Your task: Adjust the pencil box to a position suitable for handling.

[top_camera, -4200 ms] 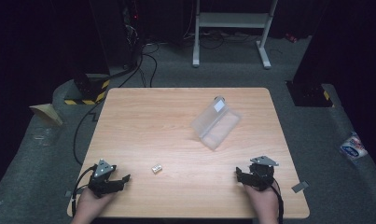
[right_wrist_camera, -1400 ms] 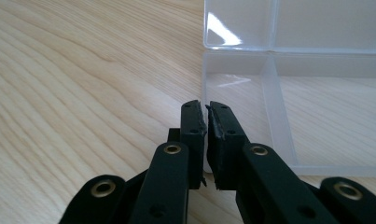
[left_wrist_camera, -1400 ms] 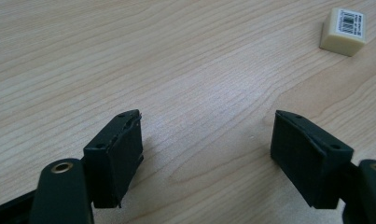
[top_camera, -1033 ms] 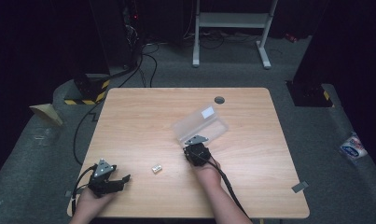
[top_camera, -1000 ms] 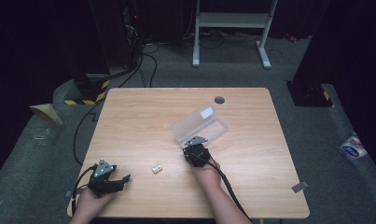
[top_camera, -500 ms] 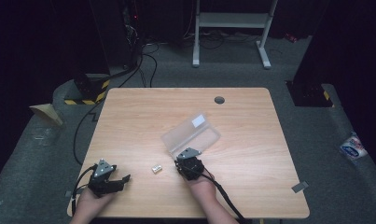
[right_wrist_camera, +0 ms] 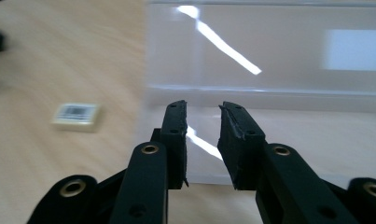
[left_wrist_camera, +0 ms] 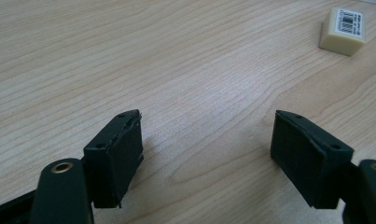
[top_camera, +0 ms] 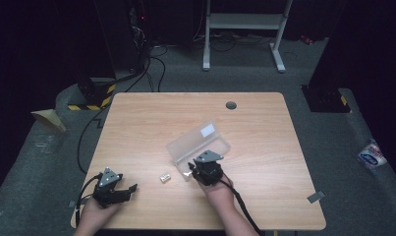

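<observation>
High view: wooden worktop (top_camera: pixel 264 123) carrying one clear plastic box (top_camera: pixel 199 143) with its lid raised, set near the middle, and one small cream eraser (top_camera: pixel 163 178) just to its left near the front. Right hand-held gripper (top_camera: pixel 194 170) sits at the box's near edge, and in the right gripper view its jaws stand narrowly apart astride the clear front wall, though whether they pinch it cannot be told. Left hand-held gripper (top_camera: pixel 129 189) rests at the front left corner, jaws spread wide over bare wood with nothing between them, the eraser (left_wrist_camera: pixel 342 31) lying well ahead of it.
</observation>
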Demonstrator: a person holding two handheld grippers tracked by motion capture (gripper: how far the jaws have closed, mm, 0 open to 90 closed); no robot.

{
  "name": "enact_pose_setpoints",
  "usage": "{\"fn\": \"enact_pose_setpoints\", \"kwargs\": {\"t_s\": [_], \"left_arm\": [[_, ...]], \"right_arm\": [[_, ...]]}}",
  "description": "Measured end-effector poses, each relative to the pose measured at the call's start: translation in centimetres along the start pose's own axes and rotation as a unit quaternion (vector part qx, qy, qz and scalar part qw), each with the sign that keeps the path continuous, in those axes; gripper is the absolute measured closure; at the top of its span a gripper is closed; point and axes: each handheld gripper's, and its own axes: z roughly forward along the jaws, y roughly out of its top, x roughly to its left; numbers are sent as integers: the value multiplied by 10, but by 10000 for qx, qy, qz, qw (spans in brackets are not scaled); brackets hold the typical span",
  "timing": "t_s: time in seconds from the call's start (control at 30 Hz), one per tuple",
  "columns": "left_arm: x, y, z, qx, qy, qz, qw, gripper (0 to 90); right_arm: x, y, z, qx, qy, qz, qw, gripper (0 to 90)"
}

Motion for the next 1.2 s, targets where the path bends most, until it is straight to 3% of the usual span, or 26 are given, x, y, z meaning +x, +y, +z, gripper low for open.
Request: {"fn": "enact_pose_setpoints", "kwargs": {"t_s": [0.13, 0.3, 0.47, 0.57, 0.73, 0.77, 0.83, 1.2], "left_arm": [[0, 0, 0, 2, 1, 1, 10000, 252], [0, 0, 0, -4, 6, 1, 10000, 252], [0, 0, 0, -6, 5, -1, 10000, 252], [0, 0, 0, -6, 1, -9, 10000, 252], [0, 0, 0, -8, 0, -10, 10000, 252], [0, 0, 0, -6, -2, -5, 10000, 252], [0, 0, 0, -6, -13, 12, 10000, 252], [0, 0, 0, 0, -15, 17, 10000, 251]], "right_arm": [[-38, -1, -5, 52, -479, 233, 9986, 683], [-91, -2, -5, 137, -1019, 682, 9924, 671], [-124, -1, 1, 66, -1192, 974, 9881, 671], [-140, -6, 16, 371, -1183, 1124, 9859, 683], [-141, -10, 29, 456, -1053, 1077, 9875, 751], [-139, -10, 29, 483, -1019, 1166, 9868, 778], [-135, -10, 29, 534, -1031, 1073, 9874, 791], [-114, -28, 3, 594, -1080, 888, 9884, 785]]}}
